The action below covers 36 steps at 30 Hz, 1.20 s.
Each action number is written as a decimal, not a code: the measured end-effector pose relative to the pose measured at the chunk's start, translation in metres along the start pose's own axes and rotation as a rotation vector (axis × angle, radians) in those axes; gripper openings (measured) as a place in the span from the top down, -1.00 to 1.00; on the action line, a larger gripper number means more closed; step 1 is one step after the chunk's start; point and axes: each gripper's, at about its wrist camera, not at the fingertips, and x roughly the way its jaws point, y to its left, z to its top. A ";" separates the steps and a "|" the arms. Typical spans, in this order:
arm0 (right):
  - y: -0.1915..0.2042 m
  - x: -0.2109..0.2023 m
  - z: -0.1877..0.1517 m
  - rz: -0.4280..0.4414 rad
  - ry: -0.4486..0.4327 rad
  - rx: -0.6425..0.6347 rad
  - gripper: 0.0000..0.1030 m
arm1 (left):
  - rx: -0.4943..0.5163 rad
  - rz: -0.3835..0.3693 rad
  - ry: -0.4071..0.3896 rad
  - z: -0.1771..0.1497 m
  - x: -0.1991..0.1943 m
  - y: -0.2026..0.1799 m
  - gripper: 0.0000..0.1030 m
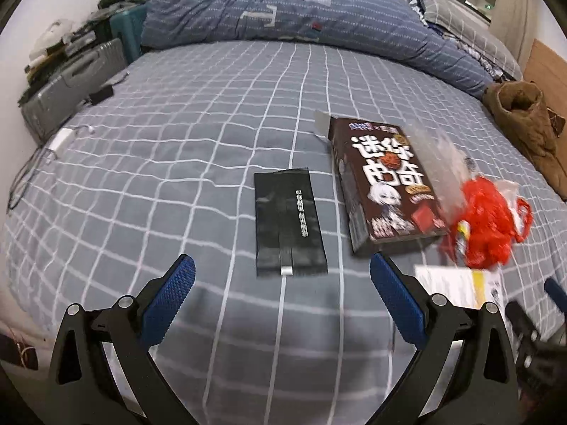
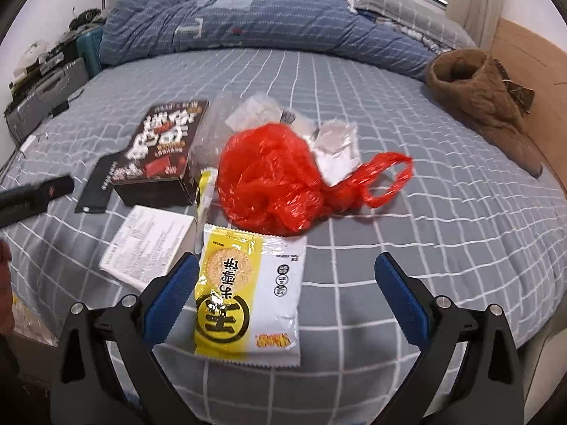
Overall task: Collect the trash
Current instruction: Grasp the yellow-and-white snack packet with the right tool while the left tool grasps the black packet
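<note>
We note a grey checked bedsheet (image 2: 425, 233), rumpled blue quilt (image 1: 283, 10) at its far edge, brown fleece garment (image 2: 485, 102) right, grey suitcase (image 1: 67, 85) left.

The bed (image 2: 407, 248) is covered by a grey sheet with a white grid pattern, and a blue quilt (image 2: 248, 24) is bunched along its far edge. Lying directly on the sheet are a flat black packet (image 1: 288, 221), a dark brown box (image 1: 381, 180) just beside it, a crumpled red plastic bag (image 2: 276, 184), a white leaflet (image 2: 149, 244) and a yellow-and-white snack packet (image 2: 250, 294). A brown garment (image 2: 485, 102) lies well apart from these, near the right edge of the bed.
</note>
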 end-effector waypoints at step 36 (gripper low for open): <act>0.014 0.055 -0.016 0.068 0.126 -0.034 -0.18 | -0.013 0.055 0.059 0.013 0.082 0.001 -0.09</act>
